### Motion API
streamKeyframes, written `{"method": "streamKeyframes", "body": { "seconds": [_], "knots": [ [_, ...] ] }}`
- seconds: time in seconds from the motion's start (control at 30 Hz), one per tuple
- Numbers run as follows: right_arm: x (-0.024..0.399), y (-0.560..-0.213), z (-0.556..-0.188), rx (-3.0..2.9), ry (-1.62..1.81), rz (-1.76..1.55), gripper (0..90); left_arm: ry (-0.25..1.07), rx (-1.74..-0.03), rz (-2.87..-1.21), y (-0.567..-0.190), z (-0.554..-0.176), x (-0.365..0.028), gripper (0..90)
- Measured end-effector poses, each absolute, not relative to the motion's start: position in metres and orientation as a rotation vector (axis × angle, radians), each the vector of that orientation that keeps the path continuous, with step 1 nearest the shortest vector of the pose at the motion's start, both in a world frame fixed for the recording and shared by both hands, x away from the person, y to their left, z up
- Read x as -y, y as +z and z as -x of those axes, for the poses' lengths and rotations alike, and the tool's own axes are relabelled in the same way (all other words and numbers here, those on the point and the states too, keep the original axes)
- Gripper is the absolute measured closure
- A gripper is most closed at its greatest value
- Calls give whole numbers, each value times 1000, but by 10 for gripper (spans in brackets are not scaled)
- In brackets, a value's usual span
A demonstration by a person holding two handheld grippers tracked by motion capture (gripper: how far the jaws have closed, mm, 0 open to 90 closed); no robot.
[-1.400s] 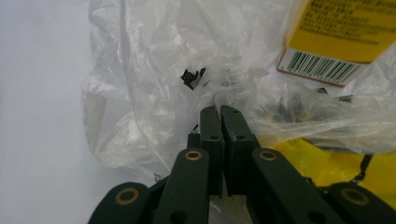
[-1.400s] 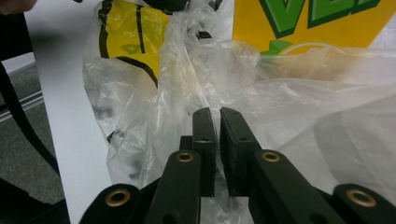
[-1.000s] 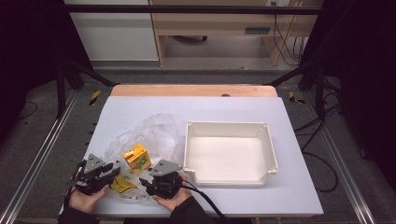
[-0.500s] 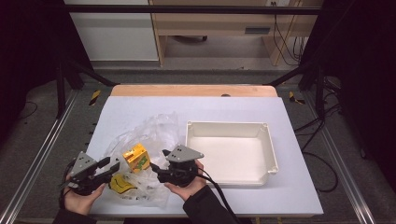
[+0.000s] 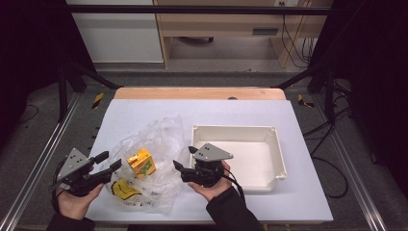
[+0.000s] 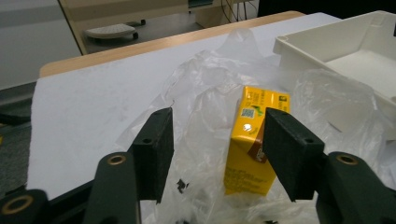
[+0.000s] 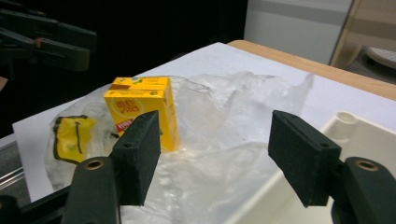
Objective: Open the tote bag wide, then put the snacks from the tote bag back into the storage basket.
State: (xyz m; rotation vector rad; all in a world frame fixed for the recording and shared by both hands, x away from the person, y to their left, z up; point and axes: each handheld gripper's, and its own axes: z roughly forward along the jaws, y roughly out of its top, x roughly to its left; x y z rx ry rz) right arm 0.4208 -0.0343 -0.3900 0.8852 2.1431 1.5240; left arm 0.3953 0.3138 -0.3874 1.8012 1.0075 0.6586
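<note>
We work at a white-covered bench (image 5: 144,110) with a wooden far edge, dark room around. A shallow white plastic tray (image 5: 276,154) sits at right. Left of it sprawls a crumpled clear plastic bag (image 5: 163,139): light, limp, slippery, best pinched at a loose fold. On it stands a small yellow cardboard carton (image 5: 141,162), long axis upright, light and stiff enough to take by its flat sides; a flat yellow packet (image 5: 122,188) lies beside. Left tool (image 5: 111,160) and right tool (image 5: 184,158) have just been opening; both are empty.
</note>
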Motion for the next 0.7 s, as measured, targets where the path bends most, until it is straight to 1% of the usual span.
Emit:
{"method": "streamKeyframes", "body": {
  "seconds": [0.1,0.13,0.17,0.27,0.37,0.4,0.47,0.7],
  "knots": [
    [51,-391,-420,-2121,1505,-900,320,646,-991,-1820,-386,-399,-306,386],
    [51,-391,-420,-2121,1505,-900,320,639,-985,-1824,-385,-399,-304,386],
    [61,-391,-419,-2114,1490,-906,315,622,-978,-1839,-385,-401,-300,353],
    [70,-390,-418,-2102,1480,-917,315,618,-963,-1865,-385,-405,-292,346],
    [92,-388,-416,-2075,1463,-945,312,607,-957,-1898,-385,-410,-285,314],
    [92,-388,-416,-2075,1463,-945,312,600,-961,-1909,-386,-411,-283,314],
    [109,-388,-416,-2050,1450,-965,309,602,-958,-1924,-387,-414,-281,304],
    [136,-388,-413,-2008,1430,-1008,304,587,-970,-1954,-392,-420,-277,290]
  ]
}}
